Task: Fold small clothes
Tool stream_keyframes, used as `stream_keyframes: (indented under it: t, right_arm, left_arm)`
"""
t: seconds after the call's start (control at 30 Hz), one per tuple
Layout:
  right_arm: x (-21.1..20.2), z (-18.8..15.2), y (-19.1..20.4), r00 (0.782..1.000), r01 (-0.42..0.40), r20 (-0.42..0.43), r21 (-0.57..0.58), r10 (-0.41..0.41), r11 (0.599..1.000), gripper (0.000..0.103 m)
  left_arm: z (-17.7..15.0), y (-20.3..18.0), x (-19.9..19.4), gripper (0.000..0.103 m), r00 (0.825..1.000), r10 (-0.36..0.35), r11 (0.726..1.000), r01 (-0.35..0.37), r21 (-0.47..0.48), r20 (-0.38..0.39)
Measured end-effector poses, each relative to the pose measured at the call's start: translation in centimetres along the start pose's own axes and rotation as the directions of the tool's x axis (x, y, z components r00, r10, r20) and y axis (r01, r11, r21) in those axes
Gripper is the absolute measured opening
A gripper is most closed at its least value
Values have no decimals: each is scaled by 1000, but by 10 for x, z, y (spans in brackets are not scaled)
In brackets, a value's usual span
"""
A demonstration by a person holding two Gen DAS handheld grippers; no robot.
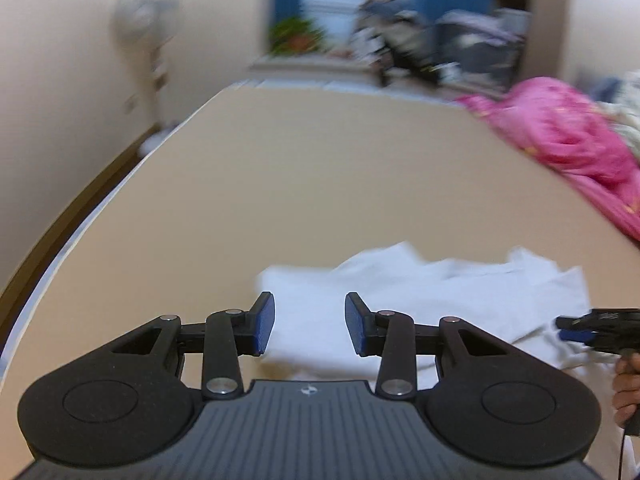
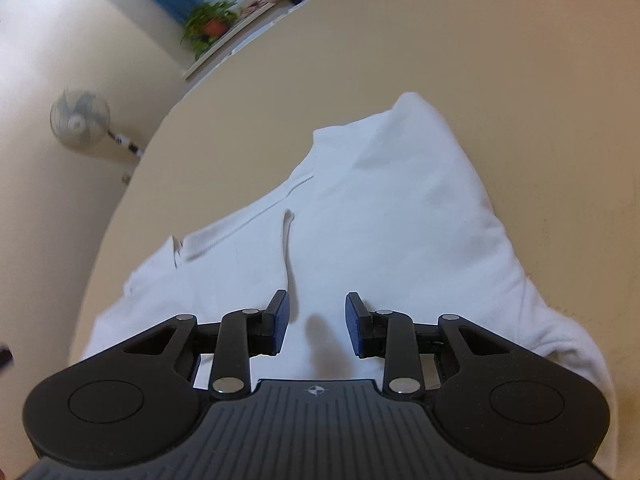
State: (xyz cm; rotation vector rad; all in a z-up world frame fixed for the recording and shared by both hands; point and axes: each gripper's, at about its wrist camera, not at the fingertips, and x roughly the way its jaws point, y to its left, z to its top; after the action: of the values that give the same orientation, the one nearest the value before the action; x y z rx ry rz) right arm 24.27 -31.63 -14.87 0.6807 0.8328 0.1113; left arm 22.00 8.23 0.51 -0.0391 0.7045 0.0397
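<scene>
In the left wrist view, the left gripper [image 1: 310, 324] sits at the bottom centre of the frame with its blue-padded jaws parted and nothing between them; it hovers over the near edge of a rumpled white cotton garment [image 1: 424, 300] that lies in the lower middle of the frame on a broad beige flat surface [image 1: 320, 168]. At the right edge, low in the frame, the right gripper [image 1: 576, 330] reaches over the garment's right side, with a hand [image 1: 628, 384] on its handle just below; from here it is unclear how its jaws stand. A crumpled bright pink cloth [image 1: 568, 140] lies at the upper right, well apart from the white garment, and a blurred pedestal fan [image 1: 144, 16] stands at the upper left. In the right wrist view, the right gripper [image 2: 316, 324] at the bottom centre has its jaws partly open, gripping nothing, held close above the white garment, which spreads from the lower left through the centre of the frame with a raised crease running up from just beside the left jaw. A potted green plant [image 2: 210, 24] sits at the upper left.
</scene>
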Motion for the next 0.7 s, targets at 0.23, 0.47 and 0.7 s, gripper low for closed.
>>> stream_keyframes:
  t: [0.23,0.47,0.7]
  right_arm:
    - [28,-2,17,999,-53,11,-6,53,999,38]
    - [-36,14,60,966,-102,213,-213,148,972,4]
    - [-84,36,27,960,197,245,-259,-133,946,4]
  left_arm:
    - [-34,21,35,44,991,136,991,-136,-10,-4]
    - [-18,41,54,44,995,90,988,-85,-127,33]
    - [-15,6,89,53,997,-76,993,74,-92,-16]
